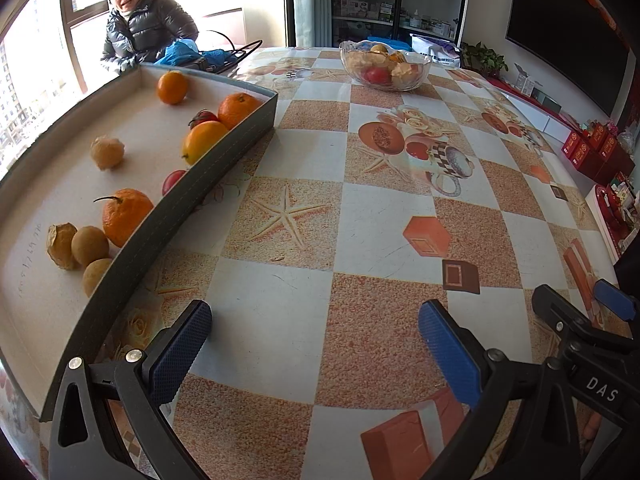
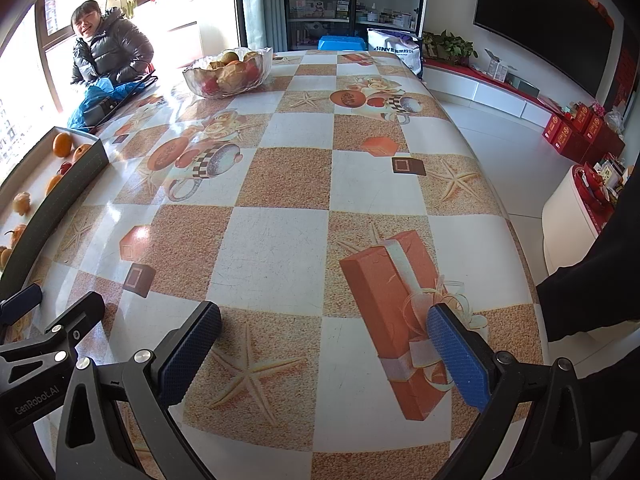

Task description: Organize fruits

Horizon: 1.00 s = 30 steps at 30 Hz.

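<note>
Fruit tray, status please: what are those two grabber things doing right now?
Left gripper open, empty; right gripper open, empty, both low over the table. Loose fruit waits in the tray; glass bowl far across. Path clear.

Daylight is pouring through a dark-framed window (image 2: 48, 40), beside which a person in a black puffer jacket (image 2: 108, 52) is sitting. A glass-fronted cabinet (image 2: 352, 0) is standing against the far wall; a large dark screen (image 2: 544, 20) is hanging above a low white unit (image 2: 488, 92). Red boxes (image 2: 576, 128) are sitting on the pale floor (image 2: 504, 160)
</note>
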Motion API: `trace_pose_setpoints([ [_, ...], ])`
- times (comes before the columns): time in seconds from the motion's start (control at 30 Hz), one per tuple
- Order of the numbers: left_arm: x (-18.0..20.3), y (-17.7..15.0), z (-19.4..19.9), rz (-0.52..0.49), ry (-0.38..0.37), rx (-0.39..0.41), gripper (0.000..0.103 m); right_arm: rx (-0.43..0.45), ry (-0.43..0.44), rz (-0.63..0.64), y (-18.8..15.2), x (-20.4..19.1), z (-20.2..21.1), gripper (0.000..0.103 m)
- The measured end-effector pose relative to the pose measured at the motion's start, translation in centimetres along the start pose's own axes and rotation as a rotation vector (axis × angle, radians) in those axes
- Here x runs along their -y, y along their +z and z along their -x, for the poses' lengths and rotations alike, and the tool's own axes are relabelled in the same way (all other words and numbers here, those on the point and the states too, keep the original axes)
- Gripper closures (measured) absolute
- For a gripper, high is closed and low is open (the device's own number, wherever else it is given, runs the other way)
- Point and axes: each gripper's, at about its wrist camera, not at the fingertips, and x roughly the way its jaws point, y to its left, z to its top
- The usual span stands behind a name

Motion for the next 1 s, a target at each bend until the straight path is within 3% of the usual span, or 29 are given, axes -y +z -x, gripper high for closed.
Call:
trace_pose_setpoints([
  [1.0,0.00,-0.62,0.62,-0.001,-0.001,-0.001,0.000,-0.001,0.001,-0.001,0.02,-0.02,0.02,0.000],
])
